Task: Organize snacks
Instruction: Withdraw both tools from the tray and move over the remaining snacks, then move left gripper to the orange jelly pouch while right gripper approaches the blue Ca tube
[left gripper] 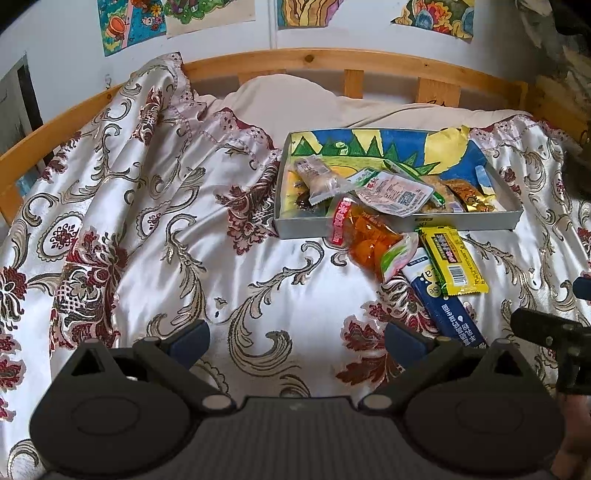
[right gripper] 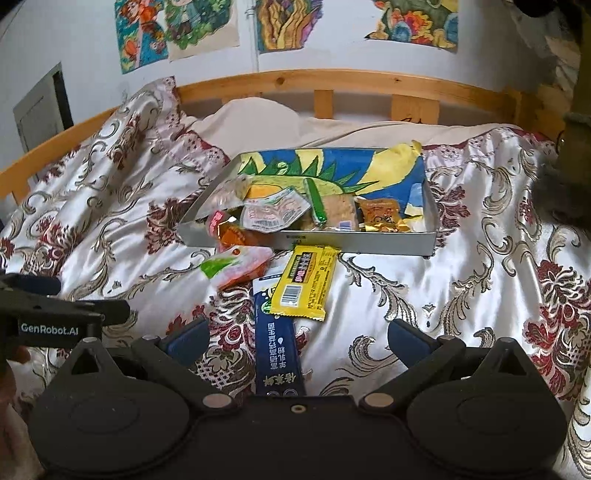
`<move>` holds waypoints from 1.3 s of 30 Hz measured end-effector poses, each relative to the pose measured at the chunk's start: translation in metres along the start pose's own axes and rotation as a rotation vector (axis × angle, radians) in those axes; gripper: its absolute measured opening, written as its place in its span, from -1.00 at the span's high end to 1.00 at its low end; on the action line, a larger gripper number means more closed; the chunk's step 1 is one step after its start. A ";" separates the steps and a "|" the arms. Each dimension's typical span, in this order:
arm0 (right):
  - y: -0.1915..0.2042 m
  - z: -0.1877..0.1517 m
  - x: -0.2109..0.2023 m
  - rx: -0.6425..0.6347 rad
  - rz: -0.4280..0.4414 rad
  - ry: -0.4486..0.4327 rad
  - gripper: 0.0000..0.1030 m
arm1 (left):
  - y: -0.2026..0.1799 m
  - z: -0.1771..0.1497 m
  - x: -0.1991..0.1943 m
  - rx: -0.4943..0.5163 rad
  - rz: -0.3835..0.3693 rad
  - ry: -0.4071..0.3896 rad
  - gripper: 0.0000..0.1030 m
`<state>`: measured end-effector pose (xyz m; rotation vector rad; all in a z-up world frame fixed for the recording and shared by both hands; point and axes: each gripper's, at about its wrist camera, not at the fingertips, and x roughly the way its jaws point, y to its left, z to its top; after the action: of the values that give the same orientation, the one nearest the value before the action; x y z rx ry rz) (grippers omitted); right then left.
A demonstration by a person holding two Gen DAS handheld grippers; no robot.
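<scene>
Satin bedspread with a maroon and gold floral pattern covers a bed with a wooden rail, and children's coloured drawings hang on the white wall behind. A shallow grey box, lined with a bright dinosaur drawing, sits on the bedspread toward the far side. Several snacks already lie in it — a clear packet with a white label, a green stick pack, a golden-brown packet and a clear-wrapped bar.

Four snacks are outside or only half in. An orange jelly bag hangs over the box's near wall, its lower end on the bedspread. Just beside it lies a pink-and-green pouch. A yellow wrapper with a barcode rests near the front of the box, overlapping the top of a long dark-blue stick pack.

The left gripper hovers over bare bedspread, its blue-padded fingers spread wide and holding nothing. The right gripper is likewise spread wide and empty — the blue stick pack lies between its fingers, untouched by either.
</scene>
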<state>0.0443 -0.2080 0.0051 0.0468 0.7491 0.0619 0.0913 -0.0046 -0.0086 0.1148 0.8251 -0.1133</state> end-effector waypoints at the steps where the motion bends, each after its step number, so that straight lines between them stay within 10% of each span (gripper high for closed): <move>1: 0.001 0.000 0.000 -0.005 0.001 0.003 -0.99 | 0.000 0.000 0.000 0.001 0.002 0.000 -0.99; 20: 0.007 0.000 0.011 -0.037 0.005 0.055 -0.99 | 0.006 0.007 0.002 -0.048 -0.010 0.001 -0.99; 39: -0.005 0.015 0.033 -0.011 0.045 0.137 -0.99 | -0.003 0.034 0.044 -0.064 -0.257 0.074 -0.99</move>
<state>0.0788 -0.2108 -0.0072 0.0490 0.8844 0.1132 0.1450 -0.0152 -0.0184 -0.0483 0.9140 -0.3263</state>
